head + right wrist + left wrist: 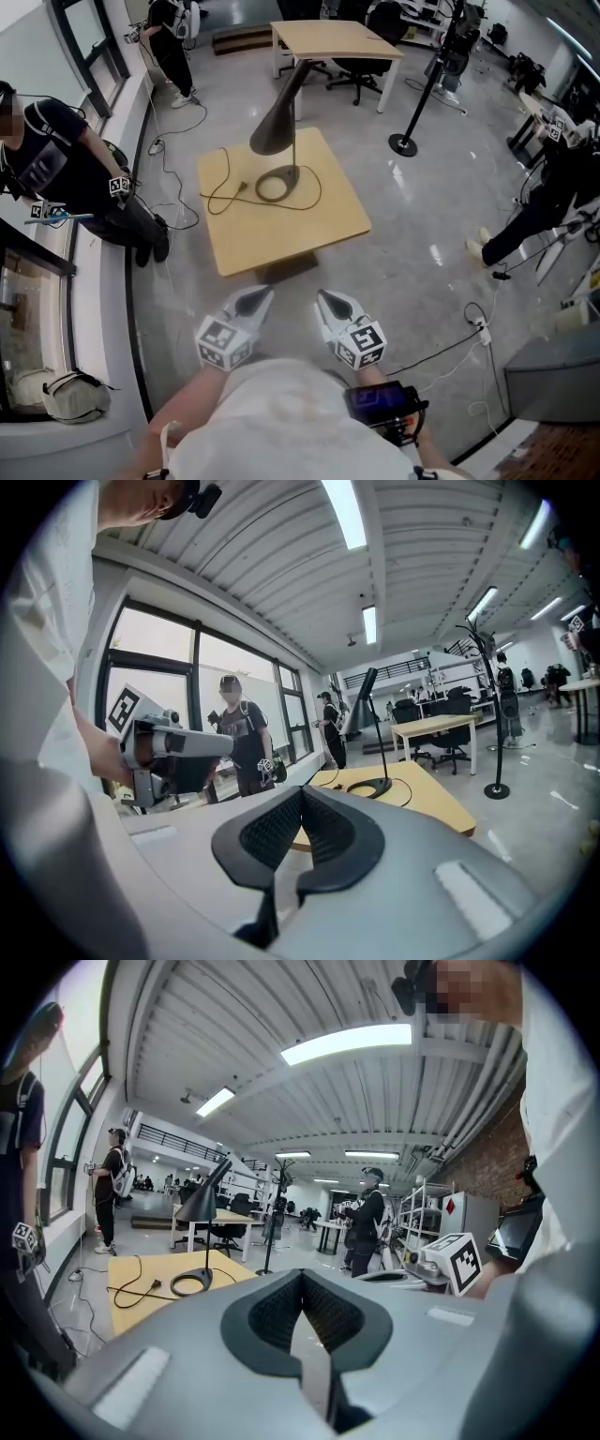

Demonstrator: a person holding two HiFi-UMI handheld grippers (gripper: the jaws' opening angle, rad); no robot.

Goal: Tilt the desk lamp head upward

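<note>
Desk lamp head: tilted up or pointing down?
Pointing down. In the head view the lamp head slopes from its stem with the wide open end facing the table below it.

Left hand-held gripper closed and empty, right hand-held gripper likewise, side by side

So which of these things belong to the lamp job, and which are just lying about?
Job: desk lamp, cord, the small wooden table under it, left gripper and right gripper (both shut, empty).
Lying about: far desk, office chair, black floor stand, power strip, pale bag.
</note>
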